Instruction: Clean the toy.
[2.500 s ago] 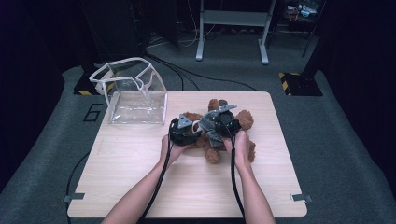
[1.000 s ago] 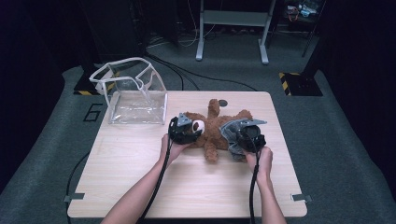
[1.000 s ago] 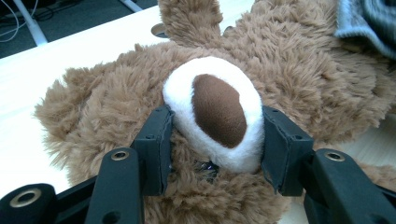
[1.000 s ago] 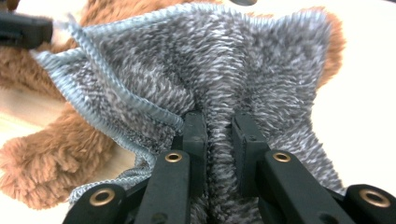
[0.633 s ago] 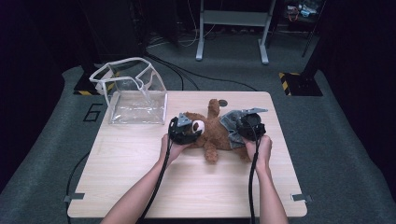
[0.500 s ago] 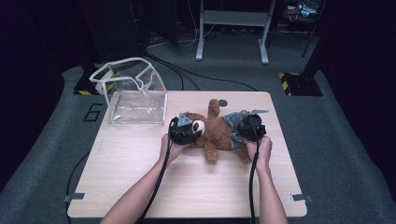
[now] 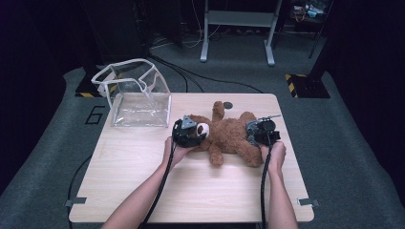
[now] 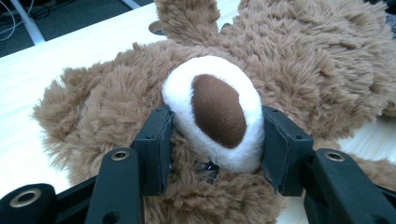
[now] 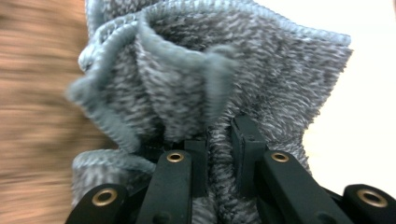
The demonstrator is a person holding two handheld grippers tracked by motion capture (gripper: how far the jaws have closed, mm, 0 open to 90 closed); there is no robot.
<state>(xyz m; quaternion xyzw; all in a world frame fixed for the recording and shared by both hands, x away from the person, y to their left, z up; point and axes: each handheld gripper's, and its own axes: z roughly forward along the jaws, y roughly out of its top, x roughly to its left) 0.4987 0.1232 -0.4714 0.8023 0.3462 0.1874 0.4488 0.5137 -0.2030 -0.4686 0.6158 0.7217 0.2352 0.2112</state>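
Two grippers work on one brown bear (image 7: 234, 136), which lies on its back in the middle of the table (image 7: 191, 191), head toward 9 o'clock and legs toward 3 o'clock in the high view. The left gripper (image 8: 216, 140) has its jaws half spread and pressed on either side of the bear's white snout (image 8: 217, 112), whose dark brown nose patch faces the left gripper view. The right gripper (image 9: 219, 158), at the bear's leg end, has its jaws nearly together, pinching a fold of grey knit cloth (image 9: 224, 70); brown fur blurs past at 9 o'clock in the right gripper view. A clear bag (image 7: 136, 93) with white trim stands open at the table's far left corner, about 10 o'clock from the bear and well apart from it. The only writing that can be read is a pale figure 6 (image 7: 97, 115) on the grey floor mat, at 9 o'clock from the bag. Beyond the table, at 12 o'clock, stands a grey metal frame (image 7: 236, 28) with cables on the floor around it, and a yellow-and-black striped strip (image 7: 298, 78) lies at about 1 o'clock. A small dark disc (image 7: 228, 105) lies on the table just beyond the bear's raised arm.
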